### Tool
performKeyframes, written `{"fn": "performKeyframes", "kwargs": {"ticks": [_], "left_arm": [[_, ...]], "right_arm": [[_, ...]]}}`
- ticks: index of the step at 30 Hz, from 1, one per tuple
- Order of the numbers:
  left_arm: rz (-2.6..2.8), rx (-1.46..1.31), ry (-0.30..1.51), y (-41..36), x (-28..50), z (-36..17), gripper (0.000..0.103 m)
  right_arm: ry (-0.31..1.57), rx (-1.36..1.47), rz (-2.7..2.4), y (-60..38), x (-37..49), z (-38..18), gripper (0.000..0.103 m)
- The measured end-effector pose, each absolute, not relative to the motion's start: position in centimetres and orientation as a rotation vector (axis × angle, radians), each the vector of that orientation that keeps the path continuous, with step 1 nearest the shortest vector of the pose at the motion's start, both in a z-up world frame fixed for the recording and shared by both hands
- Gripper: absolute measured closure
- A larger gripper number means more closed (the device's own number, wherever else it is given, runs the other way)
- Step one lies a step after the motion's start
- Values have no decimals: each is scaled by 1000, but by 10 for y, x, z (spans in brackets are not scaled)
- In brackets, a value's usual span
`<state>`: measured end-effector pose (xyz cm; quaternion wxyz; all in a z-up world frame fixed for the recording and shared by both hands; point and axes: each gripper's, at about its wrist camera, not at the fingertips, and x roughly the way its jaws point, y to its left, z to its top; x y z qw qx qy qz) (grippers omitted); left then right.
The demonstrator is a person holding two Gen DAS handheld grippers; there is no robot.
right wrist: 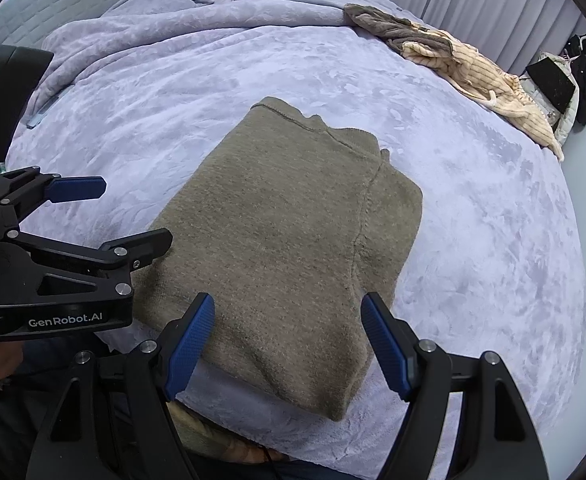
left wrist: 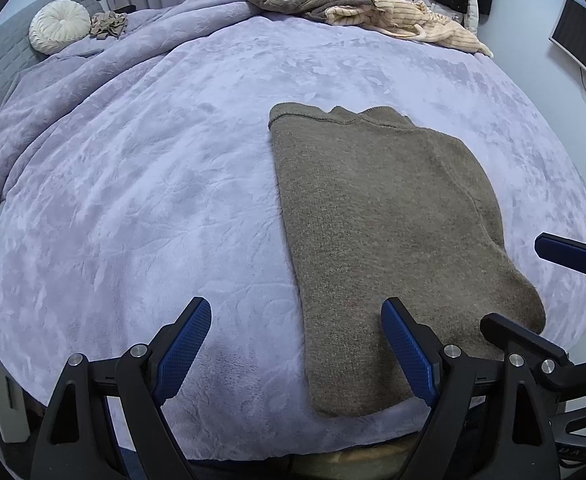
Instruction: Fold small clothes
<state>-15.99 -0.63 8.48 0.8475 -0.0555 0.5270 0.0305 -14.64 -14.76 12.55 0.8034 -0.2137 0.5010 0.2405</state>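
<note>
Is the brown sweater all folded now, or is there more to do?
The brown sweater looks folded into a neat block on the purple blanket. Both grippers, left and right, are open and hold nothing. A heap of clothes at the far edge is left.

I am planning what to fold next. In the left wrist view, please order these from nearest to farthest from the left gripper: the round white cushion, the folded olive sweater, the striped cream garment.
1. Folded olive sweater: just ahead of the left gripper, under its right side.
2. Round white cushion: far left, by the headboard.
3. Striped cream garment: far right edge of the bed.
The cushion and garment are nearly too close to call.
</note>
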Motion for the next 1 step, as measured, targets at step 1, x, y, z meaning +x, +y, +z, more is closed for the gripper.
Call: {"fn": "performKeyframes", "kwargs": {"ticks": [1], "left_arm": [[70, -112, 1114, -7, -160, 85, 15]], "right_arm": [[1072, -454, 518, -149, -147, 125, 25]]}}
